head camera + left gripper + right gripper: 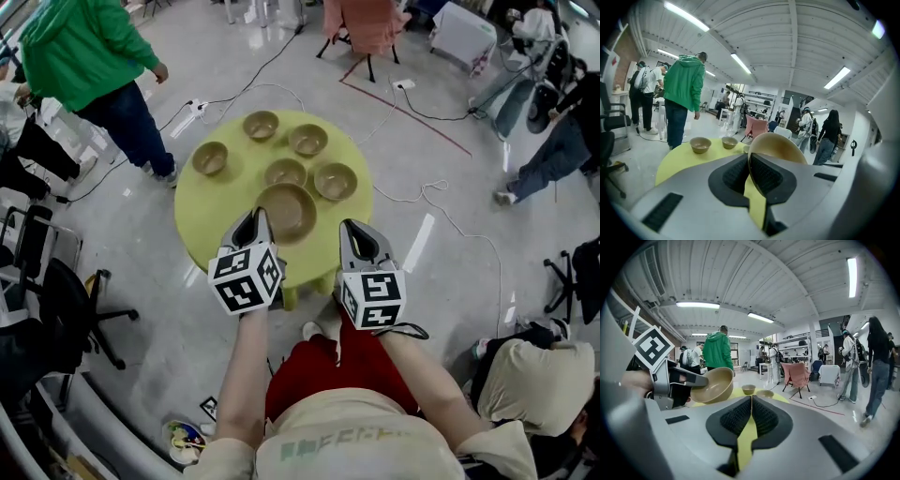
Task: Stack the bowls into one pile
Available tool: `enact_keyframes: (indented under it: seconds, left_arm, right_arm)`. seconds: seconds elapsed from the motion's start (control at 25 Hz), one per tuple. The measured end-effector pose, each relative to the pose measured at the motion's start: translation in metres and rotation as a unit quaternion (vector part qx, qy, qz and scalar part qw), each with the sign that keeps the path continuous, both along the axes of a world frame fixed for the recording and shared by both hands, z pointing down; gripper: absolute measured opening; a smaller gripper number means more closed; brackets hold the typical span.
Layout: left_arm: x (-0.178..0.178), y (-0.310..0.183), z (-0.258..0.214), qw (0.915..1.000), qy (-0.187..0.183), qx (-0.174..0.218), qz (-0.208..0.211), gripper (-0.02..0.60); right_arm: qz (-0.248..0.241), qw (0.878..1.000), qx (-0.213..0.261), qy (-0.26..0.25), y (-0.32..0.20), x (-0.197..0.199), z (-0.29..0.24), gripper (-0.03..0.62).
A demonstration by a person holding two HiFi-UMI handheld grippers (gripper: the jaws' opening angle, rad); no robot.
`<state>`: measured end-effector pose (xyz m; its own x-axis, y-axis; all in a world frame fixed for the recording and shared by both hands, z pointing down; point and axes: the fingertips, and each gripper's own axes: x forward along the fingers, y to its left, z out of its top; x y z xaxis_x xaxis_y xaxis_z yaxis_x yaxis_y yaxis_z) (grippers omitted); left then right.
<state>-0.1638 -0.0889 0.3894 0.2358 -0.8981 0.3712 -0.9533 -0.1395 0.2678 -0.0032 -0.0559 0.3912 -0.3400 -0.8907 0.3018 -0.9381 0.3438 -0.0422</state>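
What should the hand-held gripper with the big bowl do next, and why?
Probably set it flat on the table. The left hand-held gripper holds the big bowl by its rim, tilted, and the small bowls could nest inside it.

No words or numbers can be read. Green print on the shirt is too blurred. Only black-and-white square patterns are carried by the left gripper and right gripper.

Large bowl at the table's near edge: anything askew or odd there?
Yes. The large bowl is tipped, not flat on the table: the left hand-held gripper pinches its rim. That looks like a grasp, not a mishap. The five smaller bowls sit upright; nothing looks spilled or damaged.
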Motion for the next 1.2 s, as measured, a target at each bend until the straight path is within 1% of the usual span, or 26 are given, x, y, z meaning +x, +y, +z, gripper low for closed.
enact_keyframes:
  seconds: [0.32, 0.44, 0.72, 0.92, 1.2]
  left_arm:
    - [0.034, -0.019, 0.003, 0.9993, -0.006, -0.002, 0.036, 0.031]
    - [0.049, -0.033, 0.005, 0.9989, -0.015, -0.002, 0.045, 0.031]
    - [0.083, -0.061, 0.01, 0.9977, -0.01, -0.011, 0.065, 0.031]
    - [0.096, -0.08, 0.016, 0.9978, -0.01, -0.016, 0.064, 0.031]
    - [0.115, -0.107, 0.025, 0.9985, -0.014, -0.026, 0.047, 0.031]
  right_arm:
    - [0.03, 1.0, -0.005, -0.002, -0.007, 0.026, 0.005, 0.037]
    - [0.037, 0.999, -0.008, -0.002, -0.019, 0.038, 0.007, 0.037]
    - [0.047, 0.999, -0.016, -0.005, -0.045, 0.06, 0.014, 0.037]
    - [0.047, 0.999, -0.022, -0.007, -0.063, 0.076, 0.019, 0.037]
    - [0.039, 0.999, -0.032, -0.012, -0.094, 0.099, 0.028, 0.037]
